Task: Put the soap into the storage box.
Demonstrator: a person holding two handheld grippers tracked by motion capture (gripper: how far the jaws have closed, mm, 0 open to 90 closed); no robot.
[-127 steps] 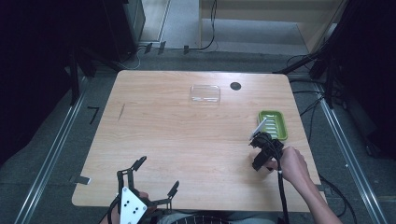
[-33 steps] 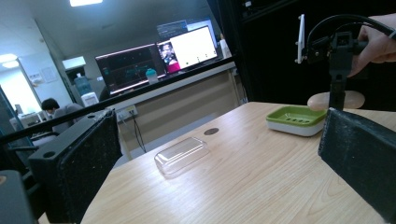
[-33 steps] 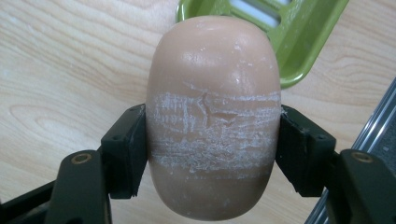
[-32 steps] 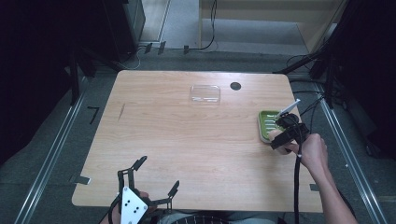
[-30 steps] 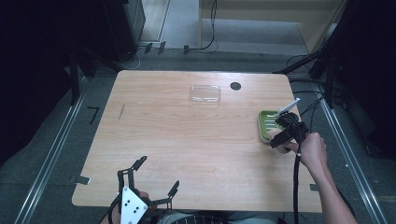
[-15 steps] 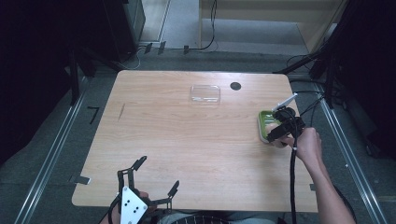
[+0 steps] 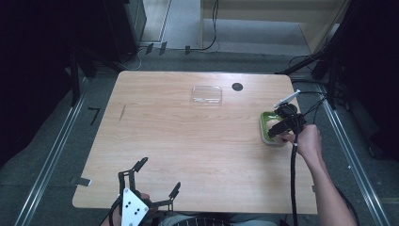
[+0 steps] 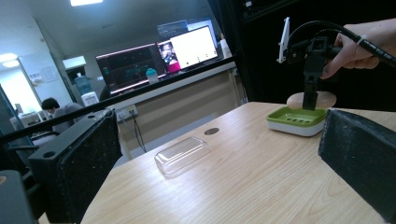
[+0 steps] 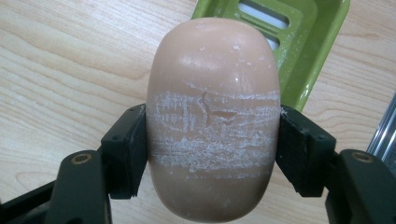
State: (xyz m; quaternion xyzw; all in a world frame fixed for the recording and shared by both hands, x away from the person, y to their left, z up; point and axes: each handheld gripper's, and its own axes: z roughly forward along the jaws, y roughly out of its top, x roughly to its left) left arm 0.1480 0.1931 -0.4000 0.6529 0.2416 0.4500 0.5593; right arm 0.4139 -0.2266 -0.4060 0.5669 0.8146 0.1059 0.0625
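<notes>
A peach bar of soap (image 9: 212, 121), scratched white across its middle, sits between the pads of my right gripper (image 9: 214, 149), which is shut on it. The soap hangs over the near edge of a green soap dish (image 9: 322, 51). In the high view the right gripper (image 7: 284, 123) is over the green dish (image 7: 268, 129) at the table's right edge. In the left gripper view the soap (image 8: 292, 99) hovers just above the dish (image 8: 295, 120). My left gripper (image 7: 159, 176) rests at the front left, jaws wide open and holding nothing.
A clear plastic lid (image 7: 206, 94) lies at the far middle of the table, with a black round hole (image 7: 237, 86) beside it. The right gripper's cable (image 7: 294, 179) runs down along the forearm. A metal rail (image 7: 350, 160) borders the table's right side.
The right hand has carried the soap from the table in front of the dish up and over the dish, drifting slightly left in the last second. The left gripper has stayed still.
</notes>
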